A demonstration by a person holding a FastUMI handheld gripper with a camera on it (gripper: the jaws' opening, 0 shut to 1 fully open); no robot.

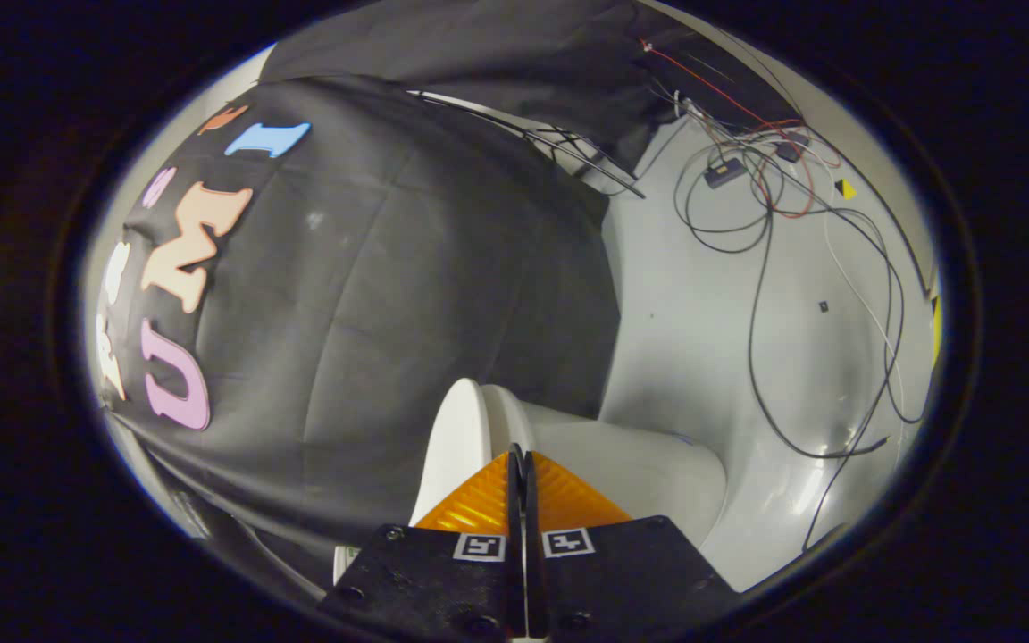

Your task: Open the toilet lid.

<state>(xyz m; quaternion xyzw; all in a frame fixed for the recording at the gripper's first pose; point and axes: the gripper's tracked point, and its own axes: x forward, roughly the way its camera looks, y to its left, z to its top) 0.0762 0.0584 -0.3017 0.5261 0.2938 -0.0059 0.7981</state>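
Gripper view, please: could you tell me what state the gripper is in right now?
Gripper: closed, fingers pressed together with nothing between them, just before the toilet lid.

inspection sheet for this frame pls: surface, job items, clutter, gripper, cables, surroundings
Surface: pale glossy floor, bare apart from wiring.
Job's things: white toilet lid just beyond the fingertips, seen edge-on beside the toilet body; whether it is raised cannot be told.
Clutter: small dark module on the floor.
Gripper: gripper with fingers together, nothing between them.
Cables: black, red and white cables loose across the floor.
Surroundings: black cloth booth wall.
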